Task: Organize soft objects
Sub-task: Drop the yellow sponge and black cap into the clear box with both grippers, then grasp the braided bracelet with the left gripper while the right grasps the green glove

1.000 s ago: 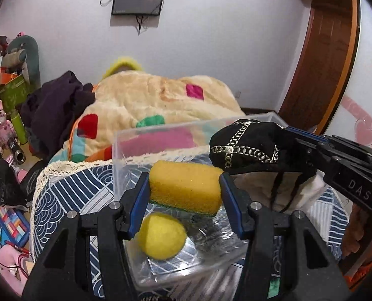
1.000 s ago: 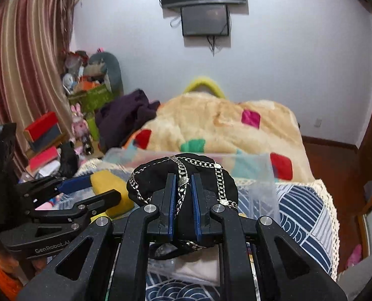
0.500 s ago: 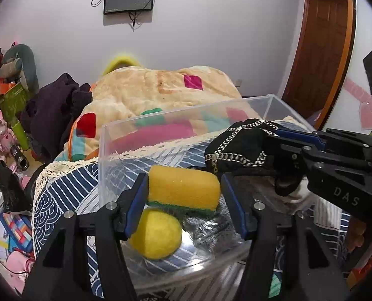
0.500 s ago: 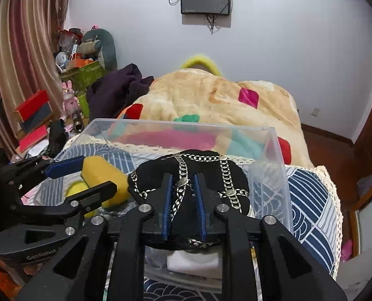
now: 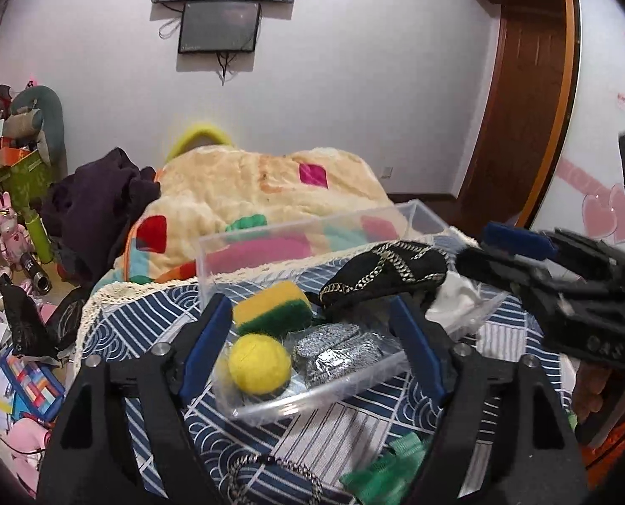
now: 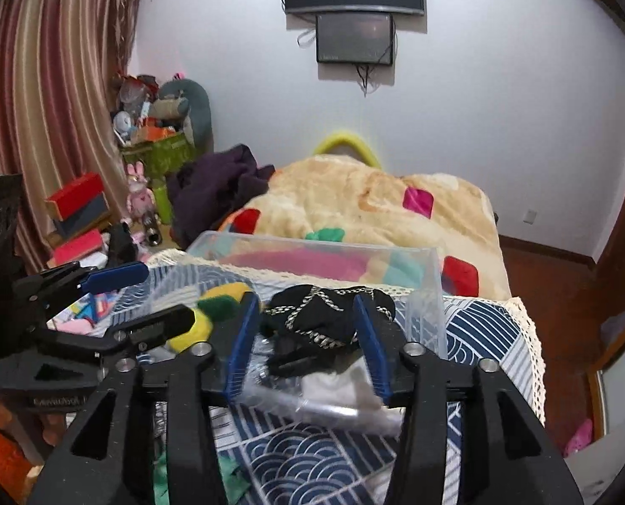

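Soft things already fill the clear bin [image 5: 304,248] on the patterned counter [image 5: 337,433]: black chained pouch [image 5: 386,271], sponge [image 5: 272,309], silver scourer [image 5: 337,351], yellow ball [image 5: 259,362]. Both claws, left [image 5: 312,349] and right [image 6: 308,343], gape wide, holding nothing. Seemingly left outside: green cloth [image 5: 392,469] and a cord [image 5: 270,471], both cut off. White item [image 6: 337,387] beneath the pouch is unclear.

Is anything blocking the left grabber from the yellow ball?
Nothing visible does. The left gripper is open, and the yellow ball lies uncovered in the clear box between its fingers, beside the sponge.
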Action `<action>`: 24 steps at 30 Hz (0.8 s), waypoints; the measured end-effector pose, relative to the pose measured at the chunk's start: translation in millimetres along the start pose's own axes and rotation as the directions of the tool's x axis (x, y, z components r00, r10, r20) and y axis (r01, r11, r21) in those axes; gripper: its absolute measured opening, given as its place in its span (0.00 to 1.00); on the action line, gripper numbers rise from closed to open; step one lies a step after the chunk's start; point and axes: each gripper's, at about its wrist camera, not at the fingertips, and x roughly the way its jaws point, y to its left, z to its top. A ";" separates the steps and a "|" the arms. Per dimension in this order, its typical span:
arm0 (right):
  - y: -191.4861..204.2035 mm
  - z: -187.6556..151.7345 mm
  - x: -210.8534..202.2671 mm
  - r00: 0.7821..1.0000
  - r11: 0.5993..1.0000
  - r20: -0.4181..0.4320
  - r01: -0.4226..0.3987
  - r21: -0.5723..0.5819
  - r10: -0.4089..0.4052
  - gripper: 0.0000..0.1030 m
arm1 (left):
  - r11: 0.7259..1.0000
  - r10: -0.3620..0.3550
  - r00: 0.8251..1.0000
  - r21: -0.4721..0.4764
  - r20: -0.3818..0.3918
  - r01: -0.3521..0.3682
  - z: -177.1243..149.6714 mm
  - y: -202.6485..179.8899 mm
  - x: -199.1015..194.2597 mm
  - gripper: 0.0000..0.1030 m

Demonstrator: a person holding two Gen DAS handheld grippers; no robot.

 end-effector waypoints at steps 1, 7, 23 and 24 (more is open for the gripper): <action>0.9 -4.5 -5.8 1.000 1.000 0.011 -0.014 0.015 0.014 0.69 | 1.000 0.001 1.000 -0.005 0.012 -0.001 -0.6 0.3 -5.9 0.84; 13.1 -27.0 -17.2 0.999 0.999 0.002 -0.037 0.023 0.037 0.74 | 0.999 0.006 1.000 -0.031 0.029 -0.005 -16.5 4.7 -34.2 0.95; 47.8 -98.8 8.7 0.976 0.991 -0.175 -0.124 0.042 0.130 0.74 | 0.994 0.065 0.978 -0.072 -0.197 -0.080 -113.3 27.7 -14.8 0.95; 50.3 -102.3 11.8 0.971 0.989 -0.190 -0.141 0.040 0.146 0.74 | 0.994 0.062 0.977 -0.078 -0.205 -0.079 -117.4 28.6 -13.9 0.95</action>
